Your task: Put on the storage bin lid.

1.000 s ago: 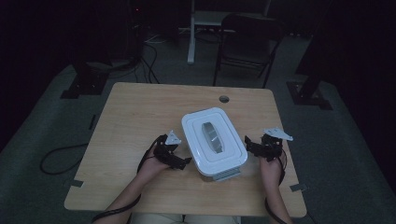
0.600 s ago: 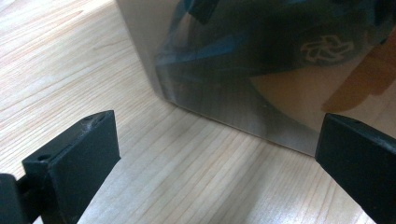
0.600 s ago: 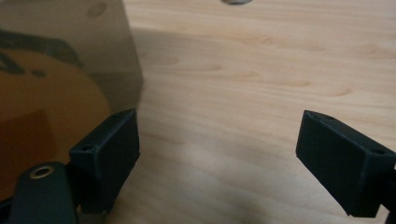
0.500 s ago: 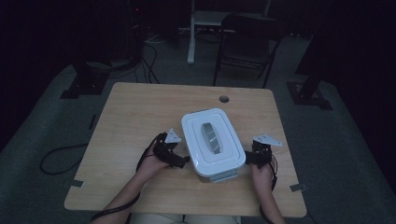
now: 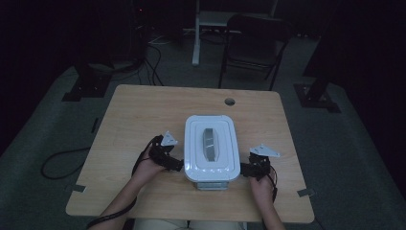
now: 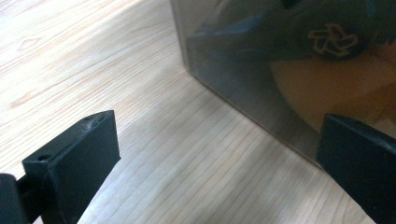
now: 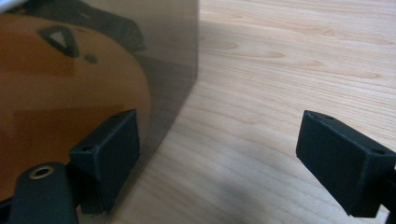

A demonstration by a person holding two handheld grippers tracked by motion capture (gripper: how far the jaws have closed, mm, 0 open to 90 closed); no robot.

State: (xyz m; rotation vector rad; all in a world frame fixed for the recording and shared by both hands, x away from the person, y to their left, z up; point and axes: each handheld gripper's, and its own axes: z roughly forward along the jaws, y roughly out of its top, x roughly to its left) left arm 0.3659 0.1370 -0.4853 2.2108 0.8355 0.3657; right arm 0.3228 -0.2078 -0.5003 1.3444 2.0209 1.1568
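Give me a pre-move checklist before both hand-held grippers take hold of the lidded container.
1. Left hand-held gripper jaws apart: ok, wide open in the left gripper view.
2. Right hand-held gripper jaws apart: ok, wide open in the right gripper view.
3. Both at the container, one on each side near its front corners: ok.
4. Jaws straddling a wall or rim: not ok; in each gripper view only one jaw overlaps the smoky wall, the other is over bare table.
5. White lid seated on top: looks ok from the high view; latches cannot tell.
6. Contents secure: cannot tell; something orange shows blurred through the wall.
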